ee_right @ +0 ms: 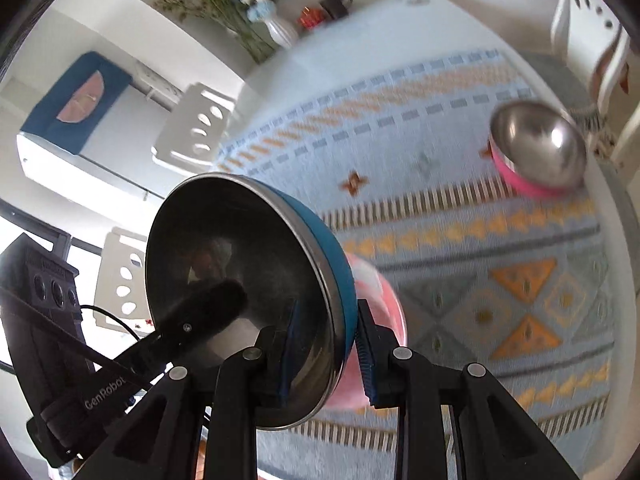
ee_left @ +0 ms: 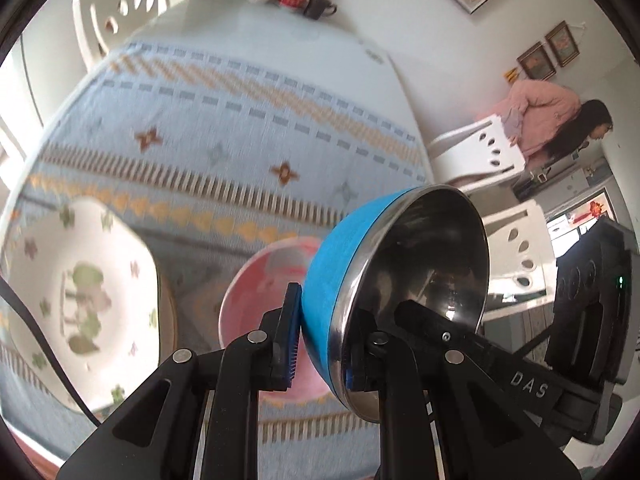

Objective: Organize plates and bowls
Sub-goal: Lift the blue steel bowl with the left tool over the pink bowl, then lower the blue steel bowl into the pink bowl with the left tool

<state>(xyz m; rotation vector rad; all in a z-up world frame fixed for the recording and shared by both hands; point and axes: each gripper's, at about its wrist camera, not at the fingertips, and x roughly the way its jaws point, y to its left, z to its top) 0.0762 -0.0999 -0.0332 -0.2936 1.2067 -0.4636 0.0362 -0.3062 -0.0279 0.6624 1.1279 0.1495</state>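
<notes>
Blue bowl [ee_left: 320, 280] hides most of the blurred pink bowl [ee_left: 260, 280].

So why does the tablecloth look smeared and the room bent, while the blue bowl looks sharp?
Left wrist view: the blue bowl in the left gripper is crisp, while the patterned tablecloth and flowered plate are motion-smeared, and the fisheye bows the room. Right wrist view: the pink-sided steel bowl is streaked, and glare whitens the window at left.

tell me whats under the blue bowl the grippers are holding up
A pink bowl sits on the patterned tablecloth below the blue bowl; its near side is hidden.
</notes>
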